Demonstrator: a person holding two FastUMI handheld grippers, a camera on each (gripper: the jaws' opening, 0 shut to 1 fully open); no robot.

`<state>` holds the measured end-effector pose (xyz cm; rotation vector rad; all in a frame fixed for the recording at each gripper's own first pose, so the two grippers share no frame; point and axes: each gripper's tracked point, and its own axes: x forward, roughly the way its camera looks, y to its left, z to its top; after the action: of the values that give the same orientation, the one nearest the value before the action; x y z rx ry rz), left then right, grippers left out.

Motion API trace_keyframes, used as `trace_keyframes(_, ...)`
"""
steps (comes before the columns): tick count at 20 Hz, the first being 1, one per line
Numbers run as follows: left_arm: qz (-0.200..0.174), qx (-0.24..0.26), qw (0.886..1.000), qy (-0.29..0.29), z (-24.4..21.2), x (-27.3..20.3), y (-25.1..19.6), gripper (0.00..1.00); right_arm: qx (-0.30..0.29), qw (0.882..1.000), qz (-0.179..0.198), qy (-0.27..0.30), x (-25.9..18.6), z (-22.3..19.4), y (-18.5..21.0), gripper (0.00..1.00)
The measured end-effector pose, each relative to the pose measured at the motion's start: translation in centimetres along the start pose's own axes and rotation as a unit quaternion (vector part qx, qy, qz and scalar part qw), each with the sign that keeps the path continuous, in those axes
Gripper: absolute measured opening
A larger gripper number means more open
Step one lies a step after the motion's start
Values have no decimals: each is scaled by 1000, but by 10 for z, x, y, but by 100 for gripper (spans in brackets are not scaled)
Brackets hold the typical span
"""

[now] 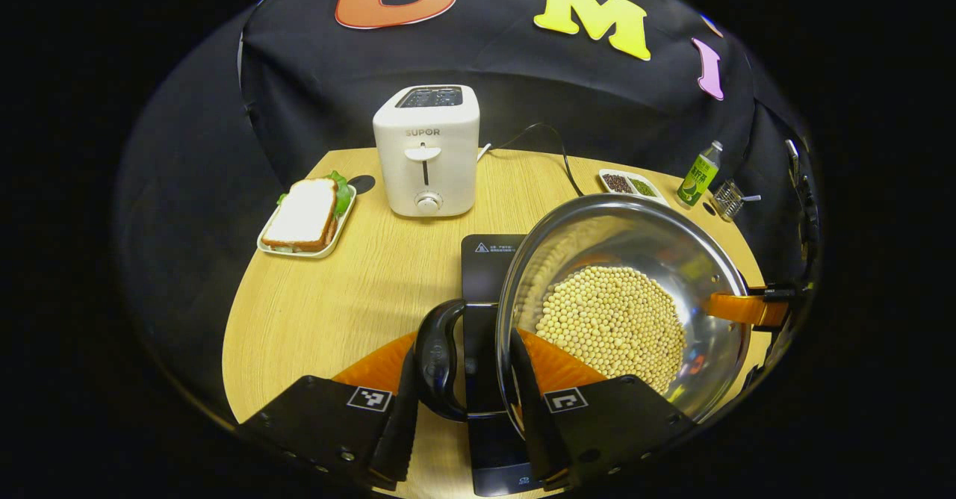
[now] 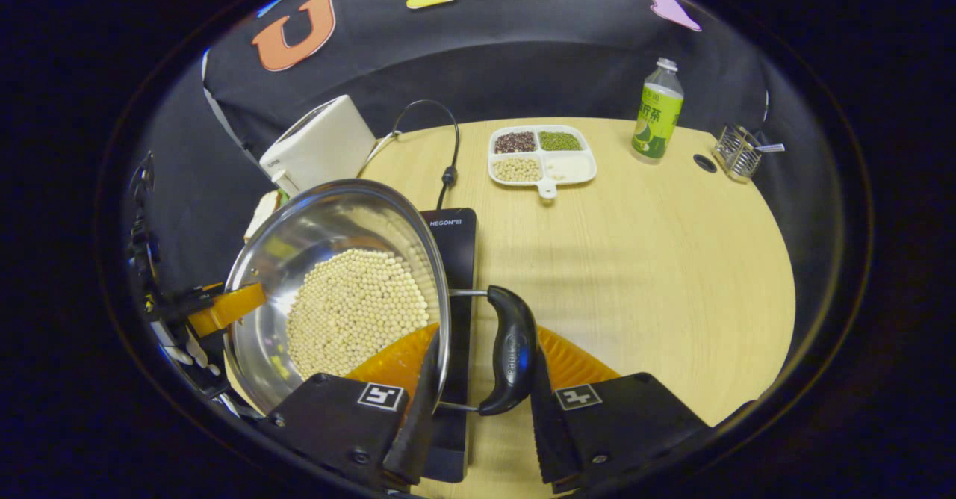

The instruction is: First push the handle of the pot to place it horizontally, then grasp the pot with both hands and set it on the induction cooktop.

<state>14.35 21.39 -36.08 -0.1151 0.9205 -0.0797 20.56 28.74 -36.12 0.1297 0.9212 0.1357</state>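
While both views look down on the wooden counter (image 1: 321, 297), the steel pot (image 1: 624, 297), holding a layer of pale beans (image 1: 612, 327), sits above the black induction cooktop (image 1: 485, 267), and whether its base touches the cooktop I cannot tell.

Left gripper view: left hand-held gripper (image 1: 464, 417) straddles the pot's near side. One finger is outside the black side handle (image 1: 437, 357), the other inside the pot wall, so handle and rim lie between them. Both fingers appear to press on that edge, clamped. Across the pot, the other gripper's finger (image 1: 743, 308) hooks over the far rim.

Right gripper view: right hand-held gripper (image 2: 478, 417) brackets the pot (image 2: 336, 290) the same way. One finger is inside the rim, one outside the black handle (image 2: 511, 349), closed onto handle and rim. The cooktop (image 2: 455, 245) shows under the pot's edge. The far gripper's finger (image 2: 224, 308) sits on the opposite rim.

Elsewhere on the counter (image 2: 635, 275): white toaster (image 1: 427, 152) with a black cord, sandwich on a small tray (image 1: 305, 219), divided dish of grains (image 2: 543, 157), green-labelled bottle (image 2: 657, 114), and a small wire basket (image 2: 739, 152) at the far edge.
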Motion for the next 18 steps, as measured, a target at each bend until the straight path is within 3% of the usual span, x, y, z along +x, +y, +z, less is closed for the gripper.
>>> trace_keyframes(6, -7, -1, 1000, 7, -1, -2, 0, 59, -13, 1000, -2, 7, 1, 0, -1, 63)
trace_keyframes(7, -7, -4, 1000, 6, 0, -2, 0, 69, -16, 1000, -9, 14, 1, -1, -5, 65)
trace_keyframes(8, 0, -3, 1000, 7, 0, -6, 3, 69, -14, 1000, -8, 6, -1, 1, -5, 76)
trace_keyframes(9, 20, 0, 1000, -12, 5, -8, 8, 64, -15, 1000, -5, -11, -4, 7, -5, 80)
trace_keyframes(10, 44, 9, 998, -43, 16, -13, 16, 76, -23, 999, -4, -31, -7, 15, -6, 80)
trace_keyframes(13, 67, 21, 992, -107, 38, -44, 9, 96, -64, 994, 4, -84, -24, 33, -8, 81)
trace_keyframes(18, 118, 23, 981, -155, 52, -92, -14, 98, -142, 975, 2, -171, -75, 54, -19, 83)
